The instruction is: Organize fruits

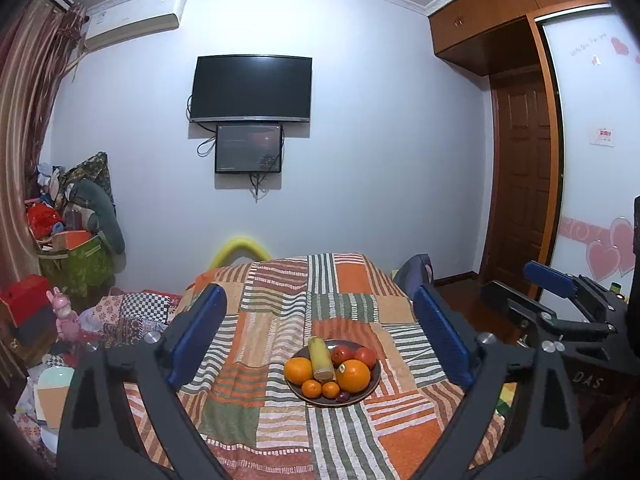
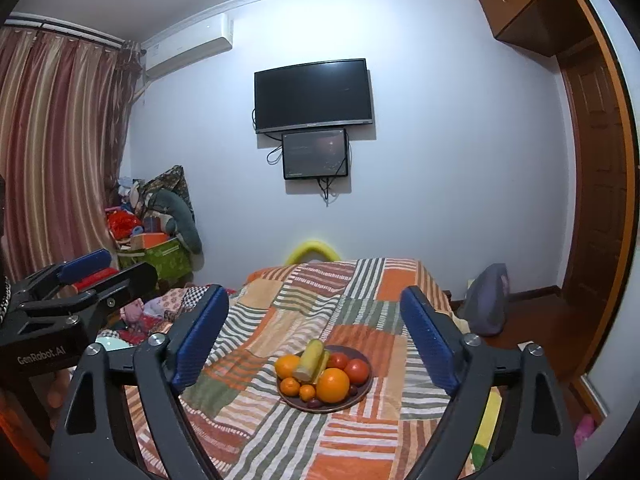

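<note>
A dark round plate (image 1: pixel 374 381) (image 2: pixel 362 390) sits on the striped patchwork cloth (image 1: pixel 280 320) (image 2: pixel 280 312). It holds two large oranges (image 1: pixel 352 376) (image 2: pixel 333 385), small tangerines (image 1: pixel 311 388) (image 2: pixel 289 386), two red tomatoes (image 1: pixel 365 356) (image 2: pixel 356 371), a yellow-green corn cob (image 1: pixel 320 358) (image 2: pixel 310 360) and small dark plums (image 1: pixel 343 396) (image 2: pixel 315 403). My left gripper (image 1: pixel 320 300) is open and empty, held above and before the plate. My right gripper (image 2: pixel 314 298) is open and empty, likewise above the plate. Each shows at the edge of the other's view.
A pile of bags and toys (image 1: pixel 72 232) stands at the left wall by the curtain (image 2: pixel 52 152). A wardrobe and door (image 1: pixel 520 168) are at the right. A grey bag (image 2: pixel 488 300) lies on the floor right of the bed. A TV (image 1: pixel 251 89) hangs ahead.
</note>
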`<move>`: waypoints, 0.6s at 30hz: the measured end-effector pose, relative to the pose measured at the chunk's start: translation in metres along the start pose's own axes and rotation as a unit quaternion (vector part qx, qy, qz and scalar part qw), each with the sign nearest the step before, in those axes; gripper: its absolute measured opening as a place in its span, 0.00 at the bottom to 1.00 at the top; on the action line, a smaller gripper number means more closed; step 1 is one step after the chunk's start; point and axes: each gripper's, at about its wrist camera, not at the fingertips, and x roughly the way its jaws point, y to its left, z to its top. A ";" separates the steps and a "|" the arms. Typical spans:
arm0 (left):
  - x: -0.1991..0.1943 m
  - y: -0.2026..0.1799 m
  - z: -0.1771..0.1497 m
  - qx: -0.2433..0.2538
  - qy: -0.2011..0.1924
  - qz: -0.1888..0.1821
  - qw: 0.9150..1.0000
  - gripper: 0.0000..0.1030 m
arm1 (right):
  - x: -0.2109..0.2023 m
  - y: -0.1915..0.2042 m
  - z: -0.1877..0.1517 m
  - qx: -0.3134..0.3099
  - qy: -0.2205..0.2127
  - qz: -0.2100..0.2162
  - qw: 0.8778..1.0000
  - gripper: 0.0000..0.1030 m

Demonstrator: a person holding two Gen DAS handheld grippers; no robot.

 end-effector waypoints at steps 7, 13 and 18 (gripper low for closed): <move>-0.003 0.000 -0.001 0.000 -0.005 0.006 1.000 0.99 | -0.008 0.000 -0.001 0.002 -0.011 -0.023 1.000 1.00; -0.004 -0.001 -0.003 0.003 -0.005 0.003 1.000 0.99 | -0.010 0.000 -0.002 0.002 -0.010 -0.025 1.000 1.00; -0.003 -0.002 -0.004 0.006 -0.004 0.001 1.000 1.00 | -0.011 0.000 -0.003 0.002 -0.011 -0.027 1.000 1.00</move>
